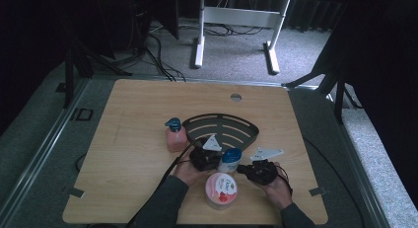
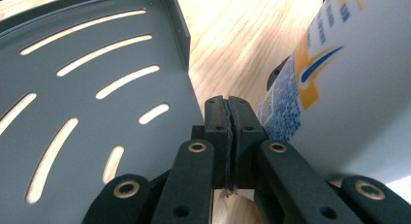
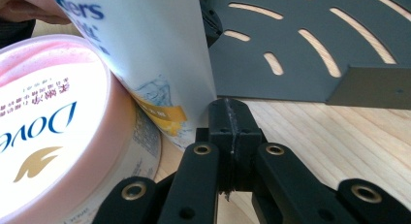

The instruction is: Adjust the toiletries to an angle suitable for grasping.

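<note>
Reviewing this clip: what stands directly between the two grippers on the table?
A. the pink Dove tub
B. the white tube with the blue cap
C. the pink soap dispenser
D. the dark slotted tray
B. In the high view the white tube with the blue cap stands upright between the left gripper and the right gripper, both with jaws shut and empty.

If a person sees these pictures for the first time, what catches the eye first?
Probably the pink Dove tub at the table's near edge, between the person's two hands. Just behind it stands a white bottle with a blue cap, flanked by the shut left gripper and right gripper. Beyond them lies a dark slotted tray.
</note>
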The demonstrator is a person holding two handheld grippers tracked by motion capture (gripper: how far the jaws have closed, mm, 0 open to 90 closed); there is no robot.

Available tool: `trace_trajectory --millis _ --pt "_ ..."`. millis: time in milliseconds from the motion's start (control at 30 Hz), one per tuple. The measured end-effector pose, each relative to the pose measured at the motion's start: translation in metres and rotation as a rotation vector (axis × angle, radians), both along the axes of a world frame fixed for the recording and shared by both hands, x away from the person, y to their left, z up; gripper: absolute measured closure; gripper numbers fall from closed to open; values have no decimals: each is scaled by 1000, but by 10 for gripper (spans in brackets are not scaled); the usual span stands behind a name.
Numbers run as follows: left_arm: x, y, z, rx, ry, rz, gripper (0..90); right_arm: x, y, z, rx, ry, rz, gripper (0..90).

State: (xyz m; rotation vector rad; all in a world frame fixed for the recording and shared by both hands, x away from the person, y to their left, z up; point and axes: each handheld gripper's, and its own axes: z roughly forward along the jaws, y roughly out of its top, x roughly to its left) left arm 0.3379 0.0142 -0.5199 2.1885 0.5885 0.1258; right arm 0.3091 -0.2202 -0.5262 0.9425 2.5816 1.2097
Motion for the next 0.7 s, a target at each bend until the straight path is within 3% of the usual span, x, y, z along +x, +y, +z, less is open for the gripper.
trace_trajectory --millis 400,700 --pt "-10 19 -2 -5 0 34 870 -4 16 -1 -12 0 45 900" --pt "-21 33 4 -9 -20 47 871 -11 10 5 7 -3 64 900"
